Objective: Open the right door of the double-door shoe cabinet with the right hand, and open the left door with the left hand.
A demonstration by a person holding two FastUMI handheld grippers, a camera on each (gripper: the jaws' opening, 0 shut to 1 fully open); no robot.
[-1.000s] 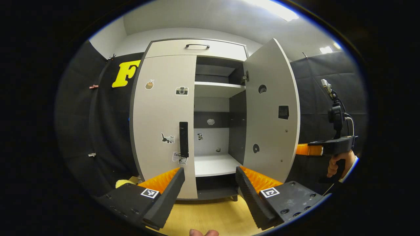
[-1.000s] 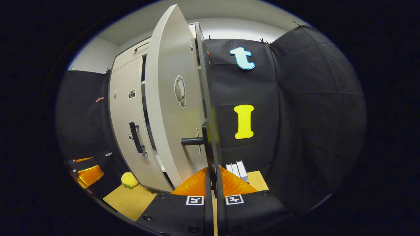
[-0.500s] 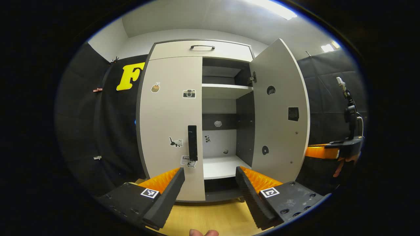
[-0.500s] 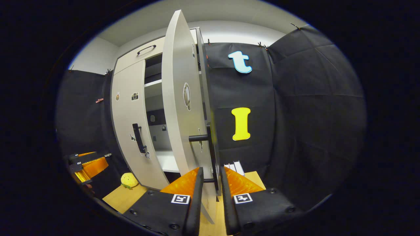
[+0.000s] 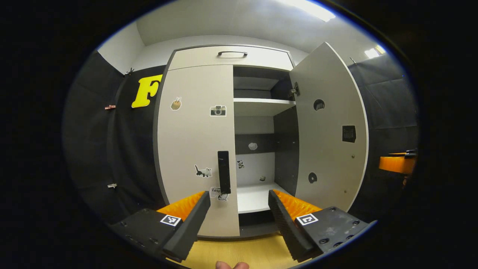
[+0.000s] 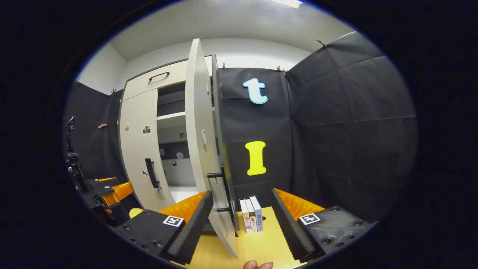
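The right gripper (image 6: 241, 220) is backing away from the shoe cabinet (image 5: 227, 59) with its fingers now spread wide and holding nothing; a second ago they were pressed together on the right door's handle (image 6: 226, 190), and half a second ago they were parting around it. That handle, a dark vertical bar on the outer face of the right door (image 6: 201, 149), is now sitting free, just beyond and between the open fingertips. The door itself is standing swung well out from the cabinet front, wider than in the earlier pictures, and in the left gripper view its inner face (image 5: 328, 127) is showing on the right with the shelves (image 5: 261, 102) laid bare behind it. This reads as the first half of the task being finished: the right door is open and released. The left door (image 5: 194, 142) is lying flat and closed, its own dark handle (image 5: 223, 172) near the door's right edge, low down. The left gripper (image 5: 239, 209) is hovering in front of it with fingers spread and empty, clear of the door, and that handle is sitting slightly nearer the middle of its view than a second ago. My judgement is that the work is now passing to the left hand, which needs to close in on that handle and pull. A few books (image 6: 251, 215) are standing on the floor beside the right door.
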